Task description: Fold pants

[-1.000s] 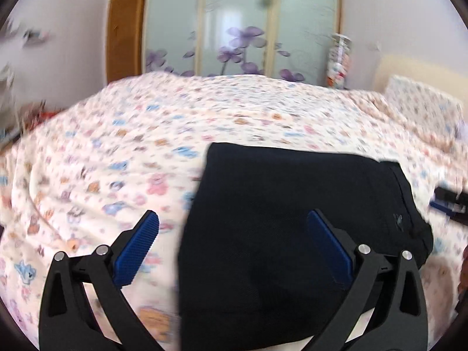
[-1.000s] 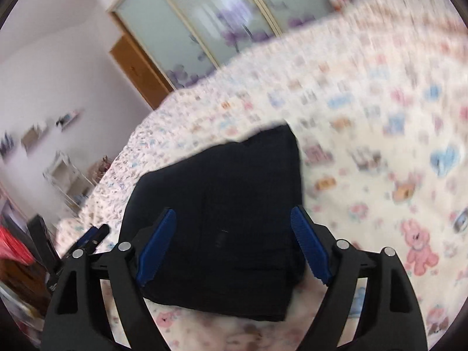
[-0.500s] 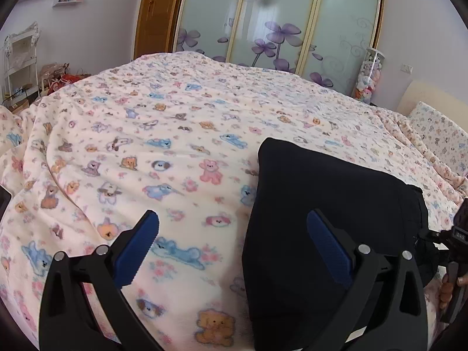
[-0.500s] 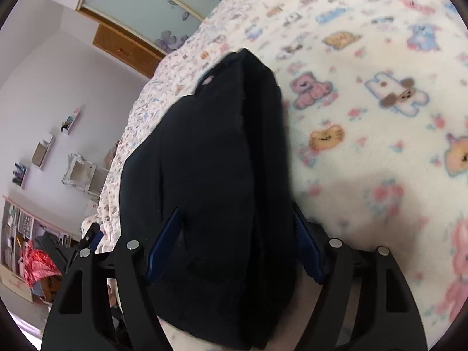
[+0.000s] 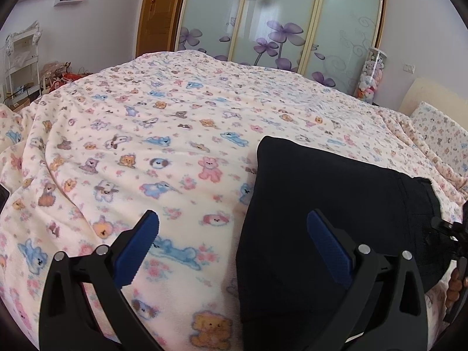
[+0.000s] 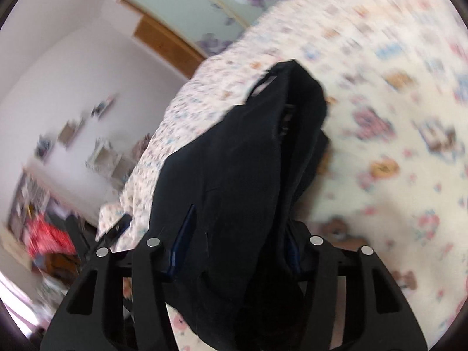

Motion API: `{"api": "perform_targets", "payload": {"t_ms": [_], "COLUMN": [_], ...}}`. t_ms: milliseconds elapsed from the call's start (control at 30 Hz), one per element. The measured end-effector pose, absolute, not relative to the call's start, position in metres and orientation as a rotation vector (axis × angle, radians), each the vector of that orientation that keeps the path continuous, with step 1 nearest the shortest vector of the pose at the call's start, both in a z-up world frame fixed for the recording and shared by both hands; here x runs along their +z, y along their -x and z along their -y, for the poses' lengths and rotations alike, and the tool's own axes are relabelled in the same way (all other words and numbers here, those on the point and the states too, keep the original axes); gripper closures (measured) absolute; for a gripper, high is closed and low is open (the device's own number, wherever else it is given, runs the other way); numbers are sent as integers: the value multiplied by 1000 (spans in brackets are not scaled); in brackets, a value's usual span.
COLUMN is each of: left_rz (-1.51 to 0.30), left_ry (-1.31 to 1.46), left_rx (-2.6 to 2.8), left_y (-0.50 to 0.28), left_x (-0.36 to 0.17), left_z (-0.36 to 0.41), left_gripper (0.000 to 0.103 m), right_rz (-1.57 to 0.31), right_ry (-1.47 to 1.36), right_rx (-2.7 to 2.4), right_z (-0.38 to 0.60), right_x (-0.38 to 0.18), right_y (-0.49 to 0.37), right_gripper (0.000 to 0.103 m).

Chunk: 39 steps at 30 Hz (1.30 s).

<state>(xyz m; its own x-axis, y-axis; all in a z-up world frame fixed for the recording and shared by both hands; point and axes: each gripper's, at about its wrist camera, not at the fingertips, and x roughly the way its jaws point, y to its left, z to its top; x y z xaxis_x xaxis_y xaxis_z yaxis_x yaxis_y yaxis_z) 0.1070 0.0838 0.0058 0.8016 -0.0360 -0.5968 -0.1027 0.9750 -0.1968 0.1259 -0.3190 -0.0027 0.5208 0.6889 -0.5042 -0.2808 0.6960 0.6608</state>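
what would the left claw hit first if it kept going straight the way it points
Probably the printed blanket: the left claw is open and empty, aimed down at bare bedspread, though its right finger overlaps the black pants; depth is unclear.

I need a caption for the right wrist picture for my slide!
The right gripper closes around folded black pants on a teddy-bear blanket.

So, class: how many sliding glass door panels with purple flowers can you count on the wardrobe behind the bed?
3, side by side behind the bed: left panel, middle panel, right panel.
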Motion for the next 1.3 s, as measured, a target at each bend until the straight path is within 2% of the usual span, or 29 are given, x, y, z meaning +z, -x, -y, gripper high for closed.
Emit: {"api": "perform_targets", "payload": {"t_ms": [133, 300, 500, 567, 600, 633, 867, 1000, 1167, 1233, 1300], "left_rz": [-645, -650, -662, -675, -685, -692, -809, -977, -1105, -1126, -1147], "left_ry": [234, 233, 272, 278, 282, 286, 411, 474, 660, 708, 693], "left_rx": [39, 40, 23, 7, -7, -16, -182, -226, -397, -466, -475], "left_y": [-108, -107, -107, -108, -109, -110, -138, -168, -197, -205, -212], "left_x": [5, 4, 3, 2, 1, 0, 1, -12, -27, -30, -33], "left_z": [-85, -88, -99, -100, -101, -102, -111, -112, -117, -113, -106], "left_gripper": [2, 2, 2, 2, 2, 2, 2, 2, 7, 16, 18], "right_rz": [-817, -951, -1011, -1000, -980, -968, -899, -912, -920, -921, -921], "right_ry": [-525, -607, -701, -709, -706, -715, -737, -752, -750, -748, -750], "right_rx": [616, 484, 473, 495, 518, 537, 614, 612, 612, 613, 612], "right_z": [310, 327, 337, 334, 332, 331, 331, 332, 334, 335, 336], "right_x": [4, -29, -44, -45, -43, -42, -29, -34, -35, -36, -37], "right_y": [-125, -142, -147, -145, -141, -140, -137, -141, -140, -139, -137], "right_gripper": [47, 47, 42, 46, 56, 62, 65, 65, 65, 65, 65]}}
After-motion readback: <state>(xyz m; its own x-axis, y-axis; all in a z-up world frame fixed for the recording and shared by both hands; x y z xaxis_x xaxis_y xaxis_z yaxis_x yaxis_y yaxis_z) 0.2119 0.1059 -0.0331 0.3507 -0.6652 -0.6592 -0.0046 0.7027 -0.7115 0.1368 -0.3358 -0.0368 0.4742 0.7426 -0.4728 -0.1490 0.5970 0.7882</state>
